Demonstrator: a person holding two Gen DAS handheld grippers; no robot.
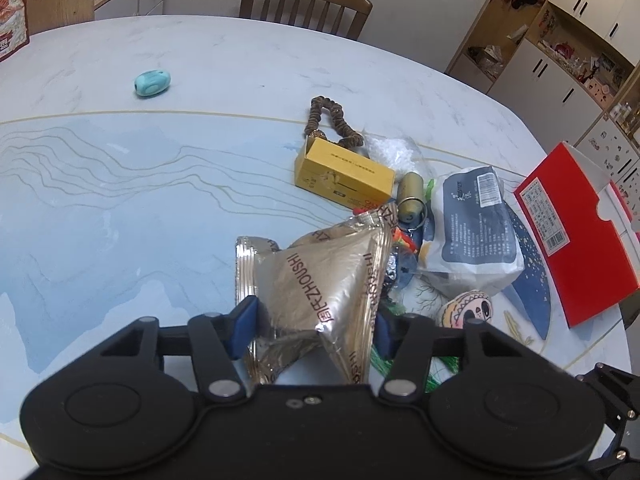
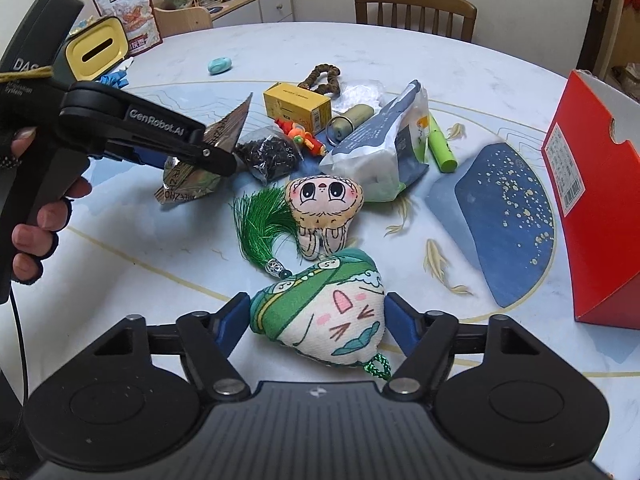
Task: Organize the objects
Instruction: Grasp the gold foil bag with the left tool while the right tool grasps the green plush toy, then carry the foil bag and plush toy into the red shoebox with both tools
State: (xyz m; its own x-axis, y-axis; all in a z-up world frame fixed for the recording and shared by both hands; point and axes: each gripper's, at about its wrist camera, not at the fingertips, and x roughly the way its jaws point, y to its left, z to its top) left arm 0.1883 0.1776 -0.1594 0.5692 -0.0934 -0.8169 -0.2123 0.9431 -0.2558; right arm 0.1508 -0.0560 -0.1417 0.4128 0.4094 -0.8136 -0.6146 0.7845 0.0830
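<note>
My left gripper (image 1: 314, 324) is shut on a silver foil packet (image 1: 320, 276) and holds it above the table. The right wrist view shows the same gripper (image 2: 218, 156) at the left, a person's hand (image 2: 44, 220) on its handle and the packet (image 2: 188, 184) hanging from it. My right gripper (image 2: 318, 320) is shut on a green and white plush charm (image 2: 324, 312), with a blue pad against each side. A face-shaped plush (image 2: 324, 204) with a green tassel (image 2: 264, 228) lies just beyond it.
The pile on the table (image 2: 120, 264) holds a yellow box (image 2: 298, 106), a brown bead string (image 2: 322, 76), a brass capsule (image 2: 352, 118), a white and blue bag (image 2: 384, 148), a green tube (image 2: 440, 148) and a bag of black bits (image 2: 270, 156). A red box (image 2: 592, 200) stands at the right. A teal oval object (image 2: 219, 65) lies apart.
</note>
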